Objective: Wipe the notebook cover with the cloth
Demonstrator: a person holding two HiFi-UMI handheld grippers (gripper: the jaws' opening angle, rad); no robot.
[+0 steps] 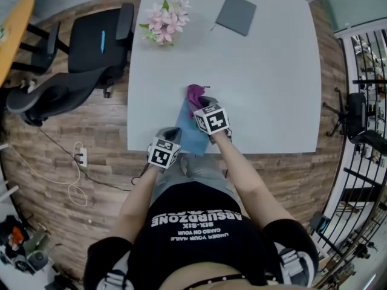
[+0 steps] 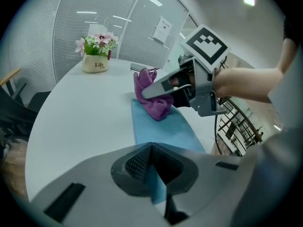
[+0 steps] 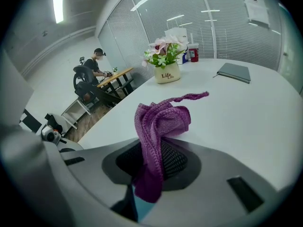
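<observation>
Closest to you, your left gripper [image 2: 154, 169] is shut on the near edge of the blue notebook [image 2: 163, 126], with a sliver of blue cover pinched between its jaws. The notebook lies flat at the near edge of the white table [image 1: 266, 89], right in front of your body. Its long axis runs away from you toward the far side of the table, and its near end sits at the table's edge.

Just beyond, your right gripper [image 3: 151, 162] is clamped on the purple cloth [image 3: 161, 122]. The cloth hangs bunched from the closed jaws, and the bunch rests on the far part of the notebook cover. One thin strand trails off ahead.

Nothing stands between the notebook and the rest of the table. Well apart, at the far left, is a flower pot [image 1: 164, 24] with pink blooms. A grey folder [image 1: 237, 14] lies flat at the far right.

Off the table to your left, a black office chair [image 1: 91, 47] stands on the wooden floor [image 1: 97, 119], and a power strip [image 1: 80, 157] lies nearer to you. A dark railing [image 1: 363, 101] runs along your right. Past the table, a glass partition [image 3: 222, 27] with blinds closes the room, and a person [image 3: 96, 63] sits at another desk.
</observation>
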